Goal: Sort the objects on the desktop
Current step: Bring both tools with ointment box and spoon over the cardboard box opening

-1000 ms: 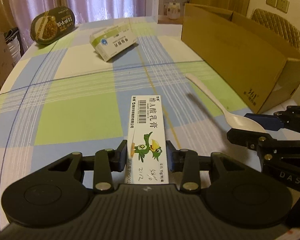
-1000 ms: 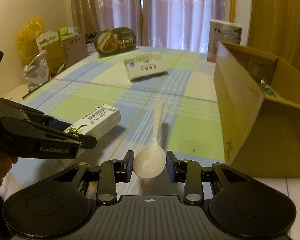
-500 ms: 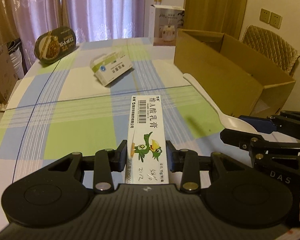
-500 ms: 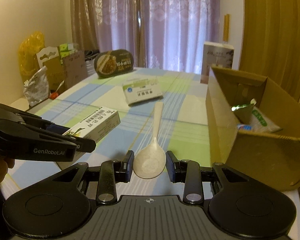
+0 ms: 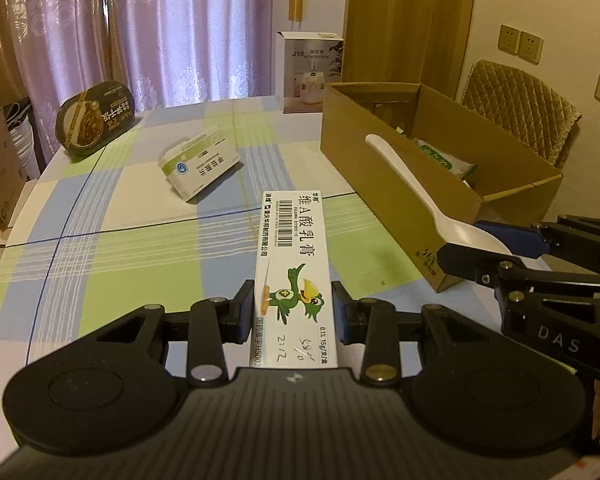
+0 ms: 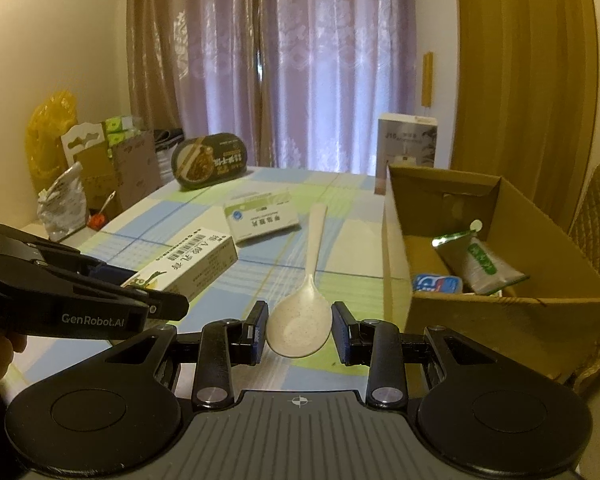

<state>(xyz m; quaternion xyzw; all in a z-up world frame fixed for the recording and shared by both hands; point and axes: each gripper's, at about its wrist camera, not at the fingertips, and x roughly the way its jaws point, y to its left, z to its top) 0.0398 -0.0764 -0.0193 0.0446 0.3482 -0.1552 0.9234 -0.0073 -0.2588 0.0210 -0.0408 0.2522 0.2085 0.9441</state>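
The left gripper (image 5: 294, 306) pinches a long white ointment carton (image 5: 294, 256) by its sides, flat and level above the table, pointing straight out. Its top carries a barcode, large Chinese characters, a green cartoon bird and handwritten "2:12"; small print reads "0.1% 15g". On that gripper's flank, seen from the right wrist camera, is "GenRobot.AI", and part of a hand shows behind it.

The right gripper (image 6: 299, 330) is closed on the bowl of a cream plastic spoon (image 6: 306, 296), speckled and smooth, its handle pointing away over the checked tablecloth (image 5: 100, 240) of blue, green and white. In the left wrist view the spoon's handle reaches toward the open cardboard box (image 5: 384, 172), and "DAS" is moulded on the right gripper's black body.

Both grippers are held side by side, low over the near edge of the table, the left one just beside the right.

The box stands to the right, plain brown, lid flaps open. Inside lie a green-and-white foil pouch (image 6: 480, 260) and a small blue-and-white pack (image 6: 436, 283); their print is too small to read.

Farther on, a white-and-green medicine box (image 5: 200, 164) lies flat on the cloth. Beyond it, a dark oval tin (image 5: 96, 118) with Chinese lettering leans upright, and a tall white carton (image 5: 310, 72) marked "J10" stands near the curtains (image 5: 172, 28).
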